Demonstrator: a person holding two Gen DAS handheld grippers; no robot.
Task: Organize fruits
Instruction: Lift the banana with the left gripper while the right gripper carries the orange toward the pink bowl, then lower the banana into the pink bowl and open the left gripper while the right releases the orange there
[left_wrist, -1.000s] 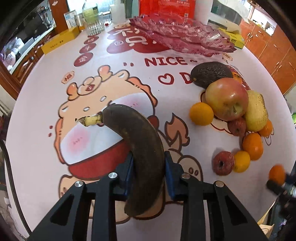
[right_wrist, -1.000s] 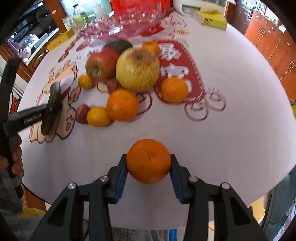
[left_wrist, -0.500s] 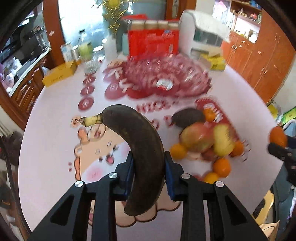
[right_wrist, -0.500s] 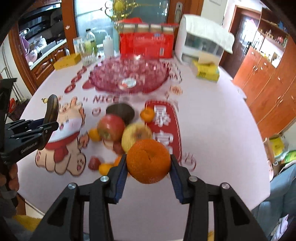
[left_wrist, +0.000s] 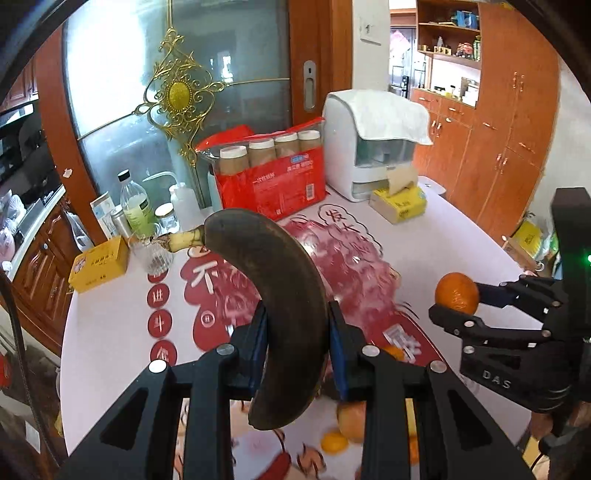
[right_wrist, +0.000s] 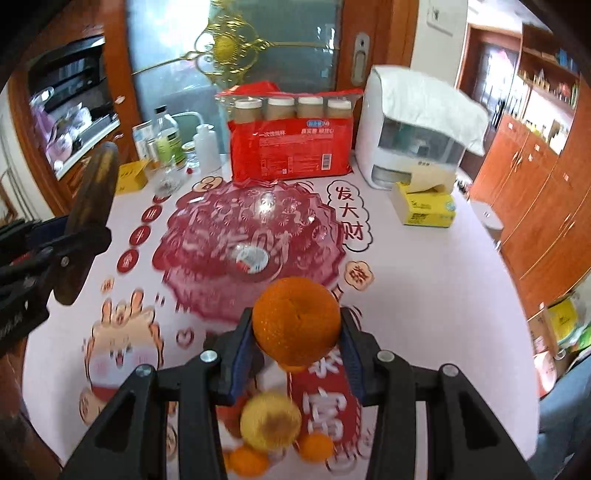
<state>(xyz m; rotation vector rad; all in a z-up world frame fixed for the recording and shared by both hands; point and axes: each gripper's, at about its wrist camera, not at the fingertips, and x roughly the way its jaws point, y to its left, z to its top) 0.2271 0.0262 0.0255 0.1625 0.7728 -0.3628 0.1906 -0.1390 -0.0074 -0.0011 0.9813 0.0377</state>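
My left gripper is shut on a dark, overripe banana and holds it high above the table. My right gripper is shut on an orange, also raised; both show in the left wrist view, gripper and orange. The left gripper with the banana shows at the left of the right wrist view. A pink glass fruit bowl stands on the table ahead. The remaining fruits lie below me: a yellow apple and small oranges.
A red pack of bottles, a white dispenser, a yellow tissue box, bottles and a glass and a yellow box stand at the table's far side behind the bowl. Wooden cabinets are at the right.
Both grippers have risen and tilted up with their fruits. The fruit pile has dropped to the bottom of both views and the bowl has come nearer.
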